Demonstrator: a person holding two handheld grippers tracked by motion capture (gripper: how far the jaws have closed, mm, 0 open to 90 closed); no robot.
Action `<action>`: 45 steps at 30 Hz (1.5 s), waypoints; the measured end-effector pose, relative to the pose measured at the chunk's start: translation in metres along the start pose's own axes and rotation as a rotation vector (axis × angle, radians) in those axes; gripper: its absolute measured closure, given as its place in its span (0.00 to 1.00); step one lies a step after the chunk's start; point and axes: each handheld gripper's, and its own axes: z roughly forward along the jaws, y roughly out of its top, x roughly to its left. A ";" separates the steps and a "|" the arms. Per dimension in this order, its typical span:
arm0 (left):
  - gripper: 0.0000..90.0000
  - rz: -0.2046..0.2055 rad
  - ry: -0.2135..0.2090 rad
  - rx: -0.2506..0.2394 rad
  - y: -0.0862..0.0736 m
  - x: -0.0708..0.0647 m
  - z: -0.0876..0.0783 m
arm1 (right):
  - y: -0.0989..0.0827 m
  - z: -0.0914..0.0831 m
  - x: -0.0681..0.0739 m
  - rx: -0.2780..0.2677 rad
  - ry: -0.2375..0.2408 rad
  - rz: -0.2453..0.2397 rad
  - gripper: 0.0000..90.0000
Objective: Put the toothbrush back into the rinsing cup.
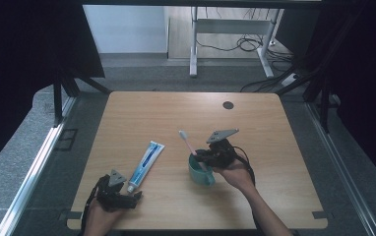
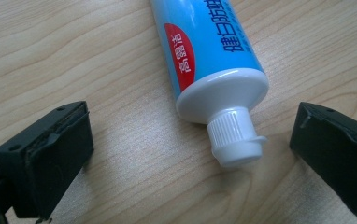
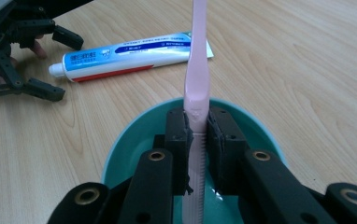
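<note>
Toothbrush (image 3: pixel 198 60), pink, is standing nearly upright at the centre of the right gripper view, its lower end reaching down into the teal cup (image 3: pixel 134 135). Both pads of the right gripper (image 3: pixel 198 135) are pressing on its handle over the cup's mouth. In the high view the cup (image 1: pixel 199 173) is sitting right of the table's (image 1: pixel 269 147) middle. Lower left there, the left gripper (image 1: pixel 136 195) is resting with jaws spread wide, holding nothing, the white cap of the blue toothpaste tube (image 2: pixel 204 42) lying between them untouched.
</note>
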 end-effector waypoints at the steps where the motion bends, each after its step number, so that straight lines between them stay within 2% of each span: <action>1: 0.00 -0.002 0.000 0.000 0.000 0.000 0.000 | -0.001 0.001 0.000 0.004 -0.001 0.003 0.87; 24: 0.00 -0.004 -0.001 -0.002 0.000 0.000 0.000 | -0.009 0.011 -0.001 0.084 -0.003 -0.004 0.86; 30: 0.00 -0.004 0.000 -0.002 0.000 0.000 0.000 | -0.010 0.010 -0.001 0.084 -0.001 -0.005 0.85; 45: 0.00 -0.001 0.000 -0.002 0.000 0.000 0.000 | -0.003 0.004 0.004 0.077 -0.005 -0.028 0.72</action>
